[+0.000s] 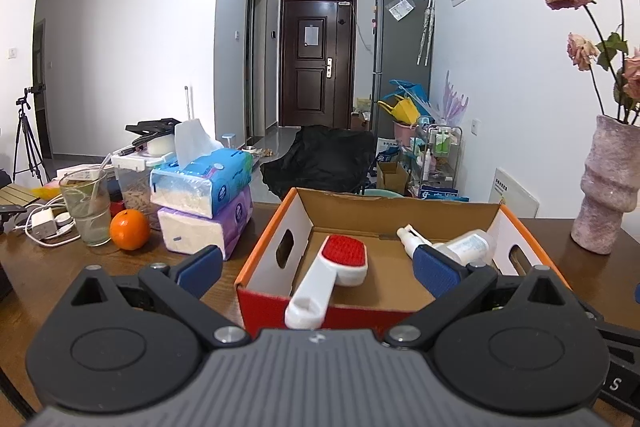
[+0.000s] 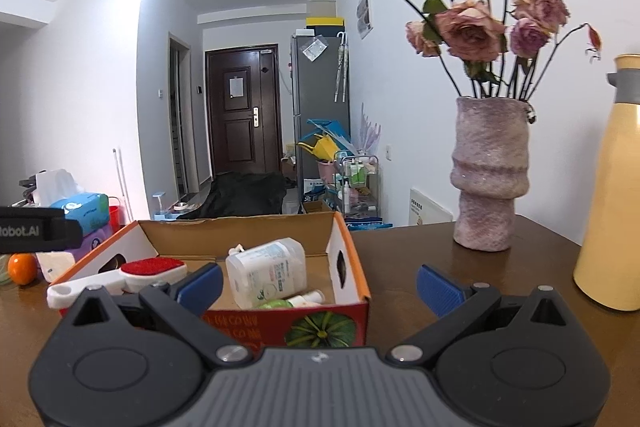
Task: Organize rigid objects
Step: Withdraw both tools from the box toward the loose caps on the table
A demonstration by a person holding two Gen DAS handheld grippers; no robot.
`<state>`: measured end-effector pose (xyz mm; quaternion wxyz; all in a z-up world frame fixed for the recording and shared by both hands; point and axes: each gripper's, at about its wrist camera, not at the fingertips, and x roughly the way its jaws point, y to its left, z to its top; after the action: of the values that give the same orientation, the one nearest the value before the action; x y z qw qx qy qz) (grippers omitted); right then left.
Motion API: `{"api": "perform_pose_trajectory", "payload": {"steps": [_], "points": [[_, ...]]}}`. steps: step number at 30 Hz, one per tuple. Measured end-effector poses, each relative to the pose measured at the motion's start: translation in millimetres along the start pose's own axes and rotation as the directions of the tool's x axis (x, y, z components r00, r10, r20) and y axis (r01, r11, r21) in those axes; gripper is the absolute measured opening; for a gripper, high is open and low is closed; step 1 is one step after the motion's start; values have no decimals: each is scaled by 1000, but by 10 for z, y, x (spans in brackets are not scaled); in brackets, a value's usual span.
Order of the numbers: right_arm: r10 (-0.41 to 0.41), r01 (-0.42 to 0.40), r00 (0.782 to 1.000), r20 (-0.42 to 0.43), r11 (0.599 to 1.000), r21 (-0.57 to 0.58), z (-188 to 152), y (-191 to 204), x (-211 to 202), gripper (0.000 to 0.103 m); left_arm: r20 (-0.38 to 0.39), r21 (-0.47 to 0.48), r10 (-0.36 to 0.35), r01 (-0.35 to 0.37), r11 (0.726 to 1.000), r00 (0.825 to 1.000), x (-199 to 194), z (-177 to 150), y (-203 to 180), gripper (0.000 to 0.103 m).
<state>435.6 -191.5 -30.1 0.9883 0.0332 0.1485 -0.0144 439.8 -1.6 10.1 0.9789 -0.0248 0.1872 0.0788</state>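
Observation:
An orange cardboard box (image 1: 262, 255) stands on the wooden table; it also shows in the right wrist view (image 2: 356, 267). Inside lie a white lint brush with a red pad (image 1: 336, 267), its handle resting over the box's front wall, and a white pump bottle (image 1: 460, 245). The right wrist view shows the brush (image 2: 132, 273), the pump bottle (image 2: 268, 271) and a small green-and-white bottle (image 2: 296, 301). My left gripper (image 1: 318, 265) is open and empty just in front of the box. My right gripper (image 2: 320, 285) is open and empty at the box's near right corner.
An orange (image 1: 129, 229), a glass (image 1: 87, 207) and stacked tissue packs (image 1: 208, 203) stand left of the box, with chargers and cables (image 1: 44, 223) beyond. A pink vase of dried roses (image 2: 490, 175) and a yellow flask (image 2: 612, 195) stand to the right.

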Motion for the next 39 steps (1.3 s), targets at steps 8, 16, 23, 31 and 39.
{"api": "perform_pose_trajectory", "payload": {"steps": [8, 16, 23, 31, 39], "points": [[-18, 18, 1000, 3, 1000, 2, -90, -119, -287, 103, -18, 5, -11, 11, 1000, 1000, -276, -152, 7, 103], [-24, 24, 1000, -2, 1000, -8, -206, -248, -568, 103, -40, -3, -19, 19, 1000, 999, -494, -264, 32, 103], [-28, 28, 1000, -7, 1000, -14, -301, -382, -758, 103, -52, -6, -29, 29, 1000, 998, -677, -372, 28, 103], [-35, 35, 999, -13, 999, -34, -431, -527, -951, 103, -62, -2, -24, 24, 1000, 998, -849, -539, 9, 103], [-42, 39, 998, -50, 997, -67, -565, -678, -1078, 103, -105, 11, -28, 29, 1000, 994, -906, -739, -13, 103]]}}
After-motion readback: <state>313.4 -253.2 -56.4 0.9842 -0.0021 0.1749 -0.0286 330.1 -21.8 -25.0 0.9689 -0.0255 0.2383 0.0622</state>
